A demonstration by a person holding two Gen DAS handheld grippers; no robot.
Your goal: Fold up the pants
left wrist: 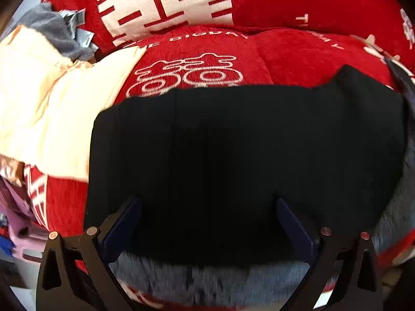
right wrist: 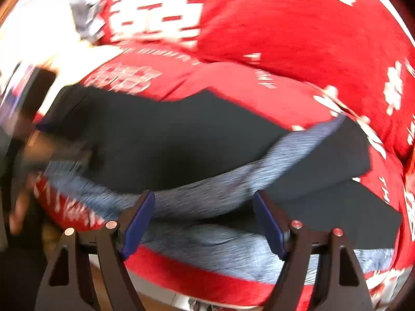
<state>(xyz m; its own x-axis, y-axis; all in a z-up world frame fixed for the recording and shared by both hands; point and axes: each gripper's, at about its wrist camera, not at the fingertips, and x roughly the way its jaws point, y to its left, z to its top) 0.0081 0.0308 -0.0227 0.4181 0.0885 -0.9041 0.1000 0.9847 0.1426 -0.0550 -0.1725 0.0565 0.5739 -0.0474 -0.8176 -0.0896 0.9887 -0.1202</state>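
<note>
Left hand-held gripper (left wrist: 208, 223) sits at the bottom centre of the left wrist view, pointing forward over the cloth, jaws spread wide with nothing between them; blue pads (left wrist: 124, 229) face each other across a broad stretch of dark fabric. Right hand-held gripper (right wrist: 205, 220) holds the same pose at the bottom centre of the right wrist view, jaws likewise apart and empty, blue pads (right wrist: 137, 223) flanking the grey lining. The pants (left wrist: 233, 150) fill the centre of the left view: black, matte outer face, lying flat as a wide block, with a fuzzy grey fleece lining (left wrist: 207, 277) exposed along the lower edge and up the right edge. In the right view, which is motion-blurred, the pants (right wrist: 181, 140) run as a dark band from left to right, and a strip of the grey lining (right wrist: 259, 178) crosses it diagonally. They rest on a red plush blanket (left wrist: 298, 51) with white printed characters, rumpled into soft folds across the upper half of both views. Upper edge of the pants is straight, with open red blanket beyond it. At left in the left view, a cream garment (left wrist: 52, 103) touches the pants' left edge; a grey garment (left wrist: 54, 31) lies above it.
</note>
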